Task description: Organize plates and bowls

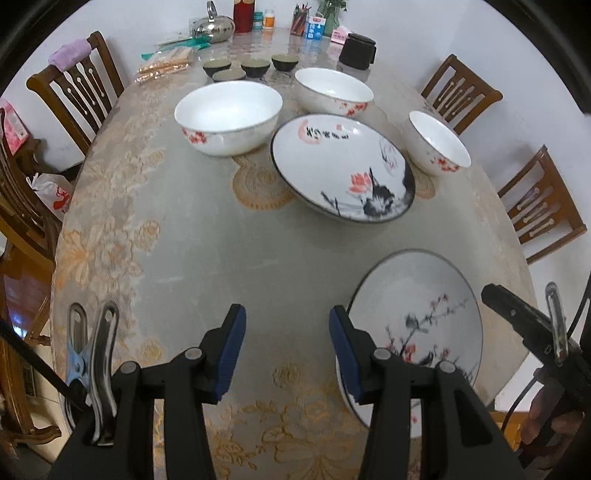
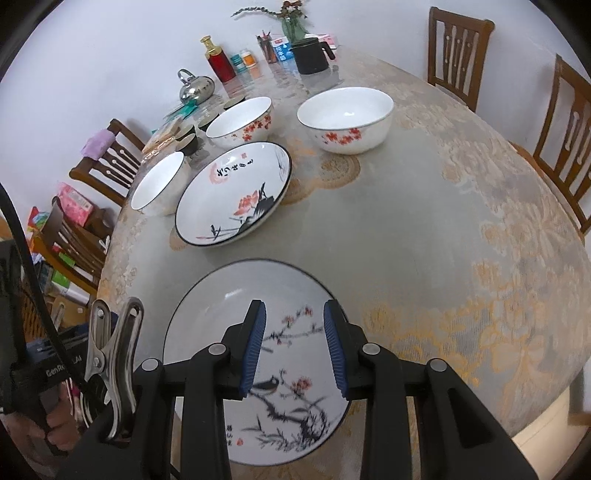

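Observation:
A plum-branch plate (image 1: pixel 424 325) lies near the table's front edge; it also shows in the right wrist view (image 2: pixel 229 314). A lotus plate (image 1: pixel 343 166) (image 2: pixel 236 192) lies mid-table. Three white bowls with red blossoms stand around it: a large one (image 1: pixel 229 114) (image 2: pixel 347 114), a second (image 1: pixel 332 92) (image 2: pixel 242 122), and a small one (image 1: pixel 439 144) (image 2: pixel 159 184). My left gripper (image 1: pixel 288 347) is open and empty over bare cloth, left of the plum-branch plate. My right gripper (image 2: pixel 294 345) is open above that plate, touching nothing I can see.
Several small dark cups (image 1: pixel 255 66) stand behind the bowls. A steel kettle (image 1: pixel 212 27), red bottle (image 1: pixel 243 14), black jug (image 1: pixel 356 51) and pen holder crowd the far end. Wooden chairs (image 1: pixel 461 92) ring the round table (image 1: pixel 166 221).

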Action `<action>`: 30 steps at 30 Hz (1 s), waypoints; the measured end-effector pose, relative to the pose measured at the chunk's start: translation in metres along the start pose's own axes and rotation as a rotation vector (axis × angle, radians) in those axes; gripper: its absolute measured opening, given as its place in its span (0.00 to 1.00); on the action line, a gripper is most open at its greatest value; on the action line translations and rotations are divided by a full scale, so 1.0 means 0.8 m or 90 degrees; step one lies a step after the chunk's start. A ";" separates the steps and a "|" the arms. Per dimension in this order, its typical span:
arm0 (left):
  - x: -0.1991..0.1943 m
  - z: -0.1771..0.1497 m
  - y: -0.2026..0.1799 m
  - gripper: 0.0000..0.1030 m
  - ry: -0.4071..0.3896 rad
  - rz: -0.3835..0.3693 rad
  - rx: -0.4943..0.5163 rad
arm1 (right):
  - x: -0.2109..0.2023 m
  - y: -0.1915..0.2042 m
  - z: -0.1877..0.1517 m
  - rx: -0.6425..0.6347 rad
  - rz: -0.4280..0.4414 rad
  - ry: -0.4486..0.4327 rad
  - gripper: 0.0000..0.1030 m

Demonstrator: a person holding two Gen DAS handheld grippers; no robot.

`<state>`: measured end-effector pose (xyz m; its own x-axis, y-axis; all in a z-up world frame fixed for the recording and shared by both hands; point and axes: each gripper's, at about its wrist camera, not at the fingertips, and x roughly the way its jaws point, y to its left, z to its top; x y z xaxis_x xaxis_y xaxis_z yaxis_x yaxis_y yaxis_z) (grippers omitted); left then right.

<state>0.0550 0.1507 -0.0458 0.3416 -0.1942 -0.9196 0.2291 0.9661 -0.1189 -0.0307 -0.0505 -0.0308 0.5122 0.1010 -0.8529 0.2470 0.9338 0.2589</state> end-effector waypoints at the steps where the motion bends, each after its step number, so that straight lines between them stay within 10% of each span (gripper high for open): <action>1: 0.001 0.004 -0.001 0.47 -0.001 0.001 -0.002 | 0.003 0.000 0.005 -0.005 0.001 0.004 0.33; 30: 0.101 0.123 -0.011 0.48 -0.004 0.024 -0.080 | 0.134 0.022 0.140 -0.125 0.054 0.077 0.33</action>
<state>0.1703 0.1097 -0.0819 0.3529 -0.1583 -0.9222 0.1004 0.9863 -0.1309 0.1207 -0.0614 -0.0672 0.4184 0.2109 -0.8834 0.0370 0.9679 0.2486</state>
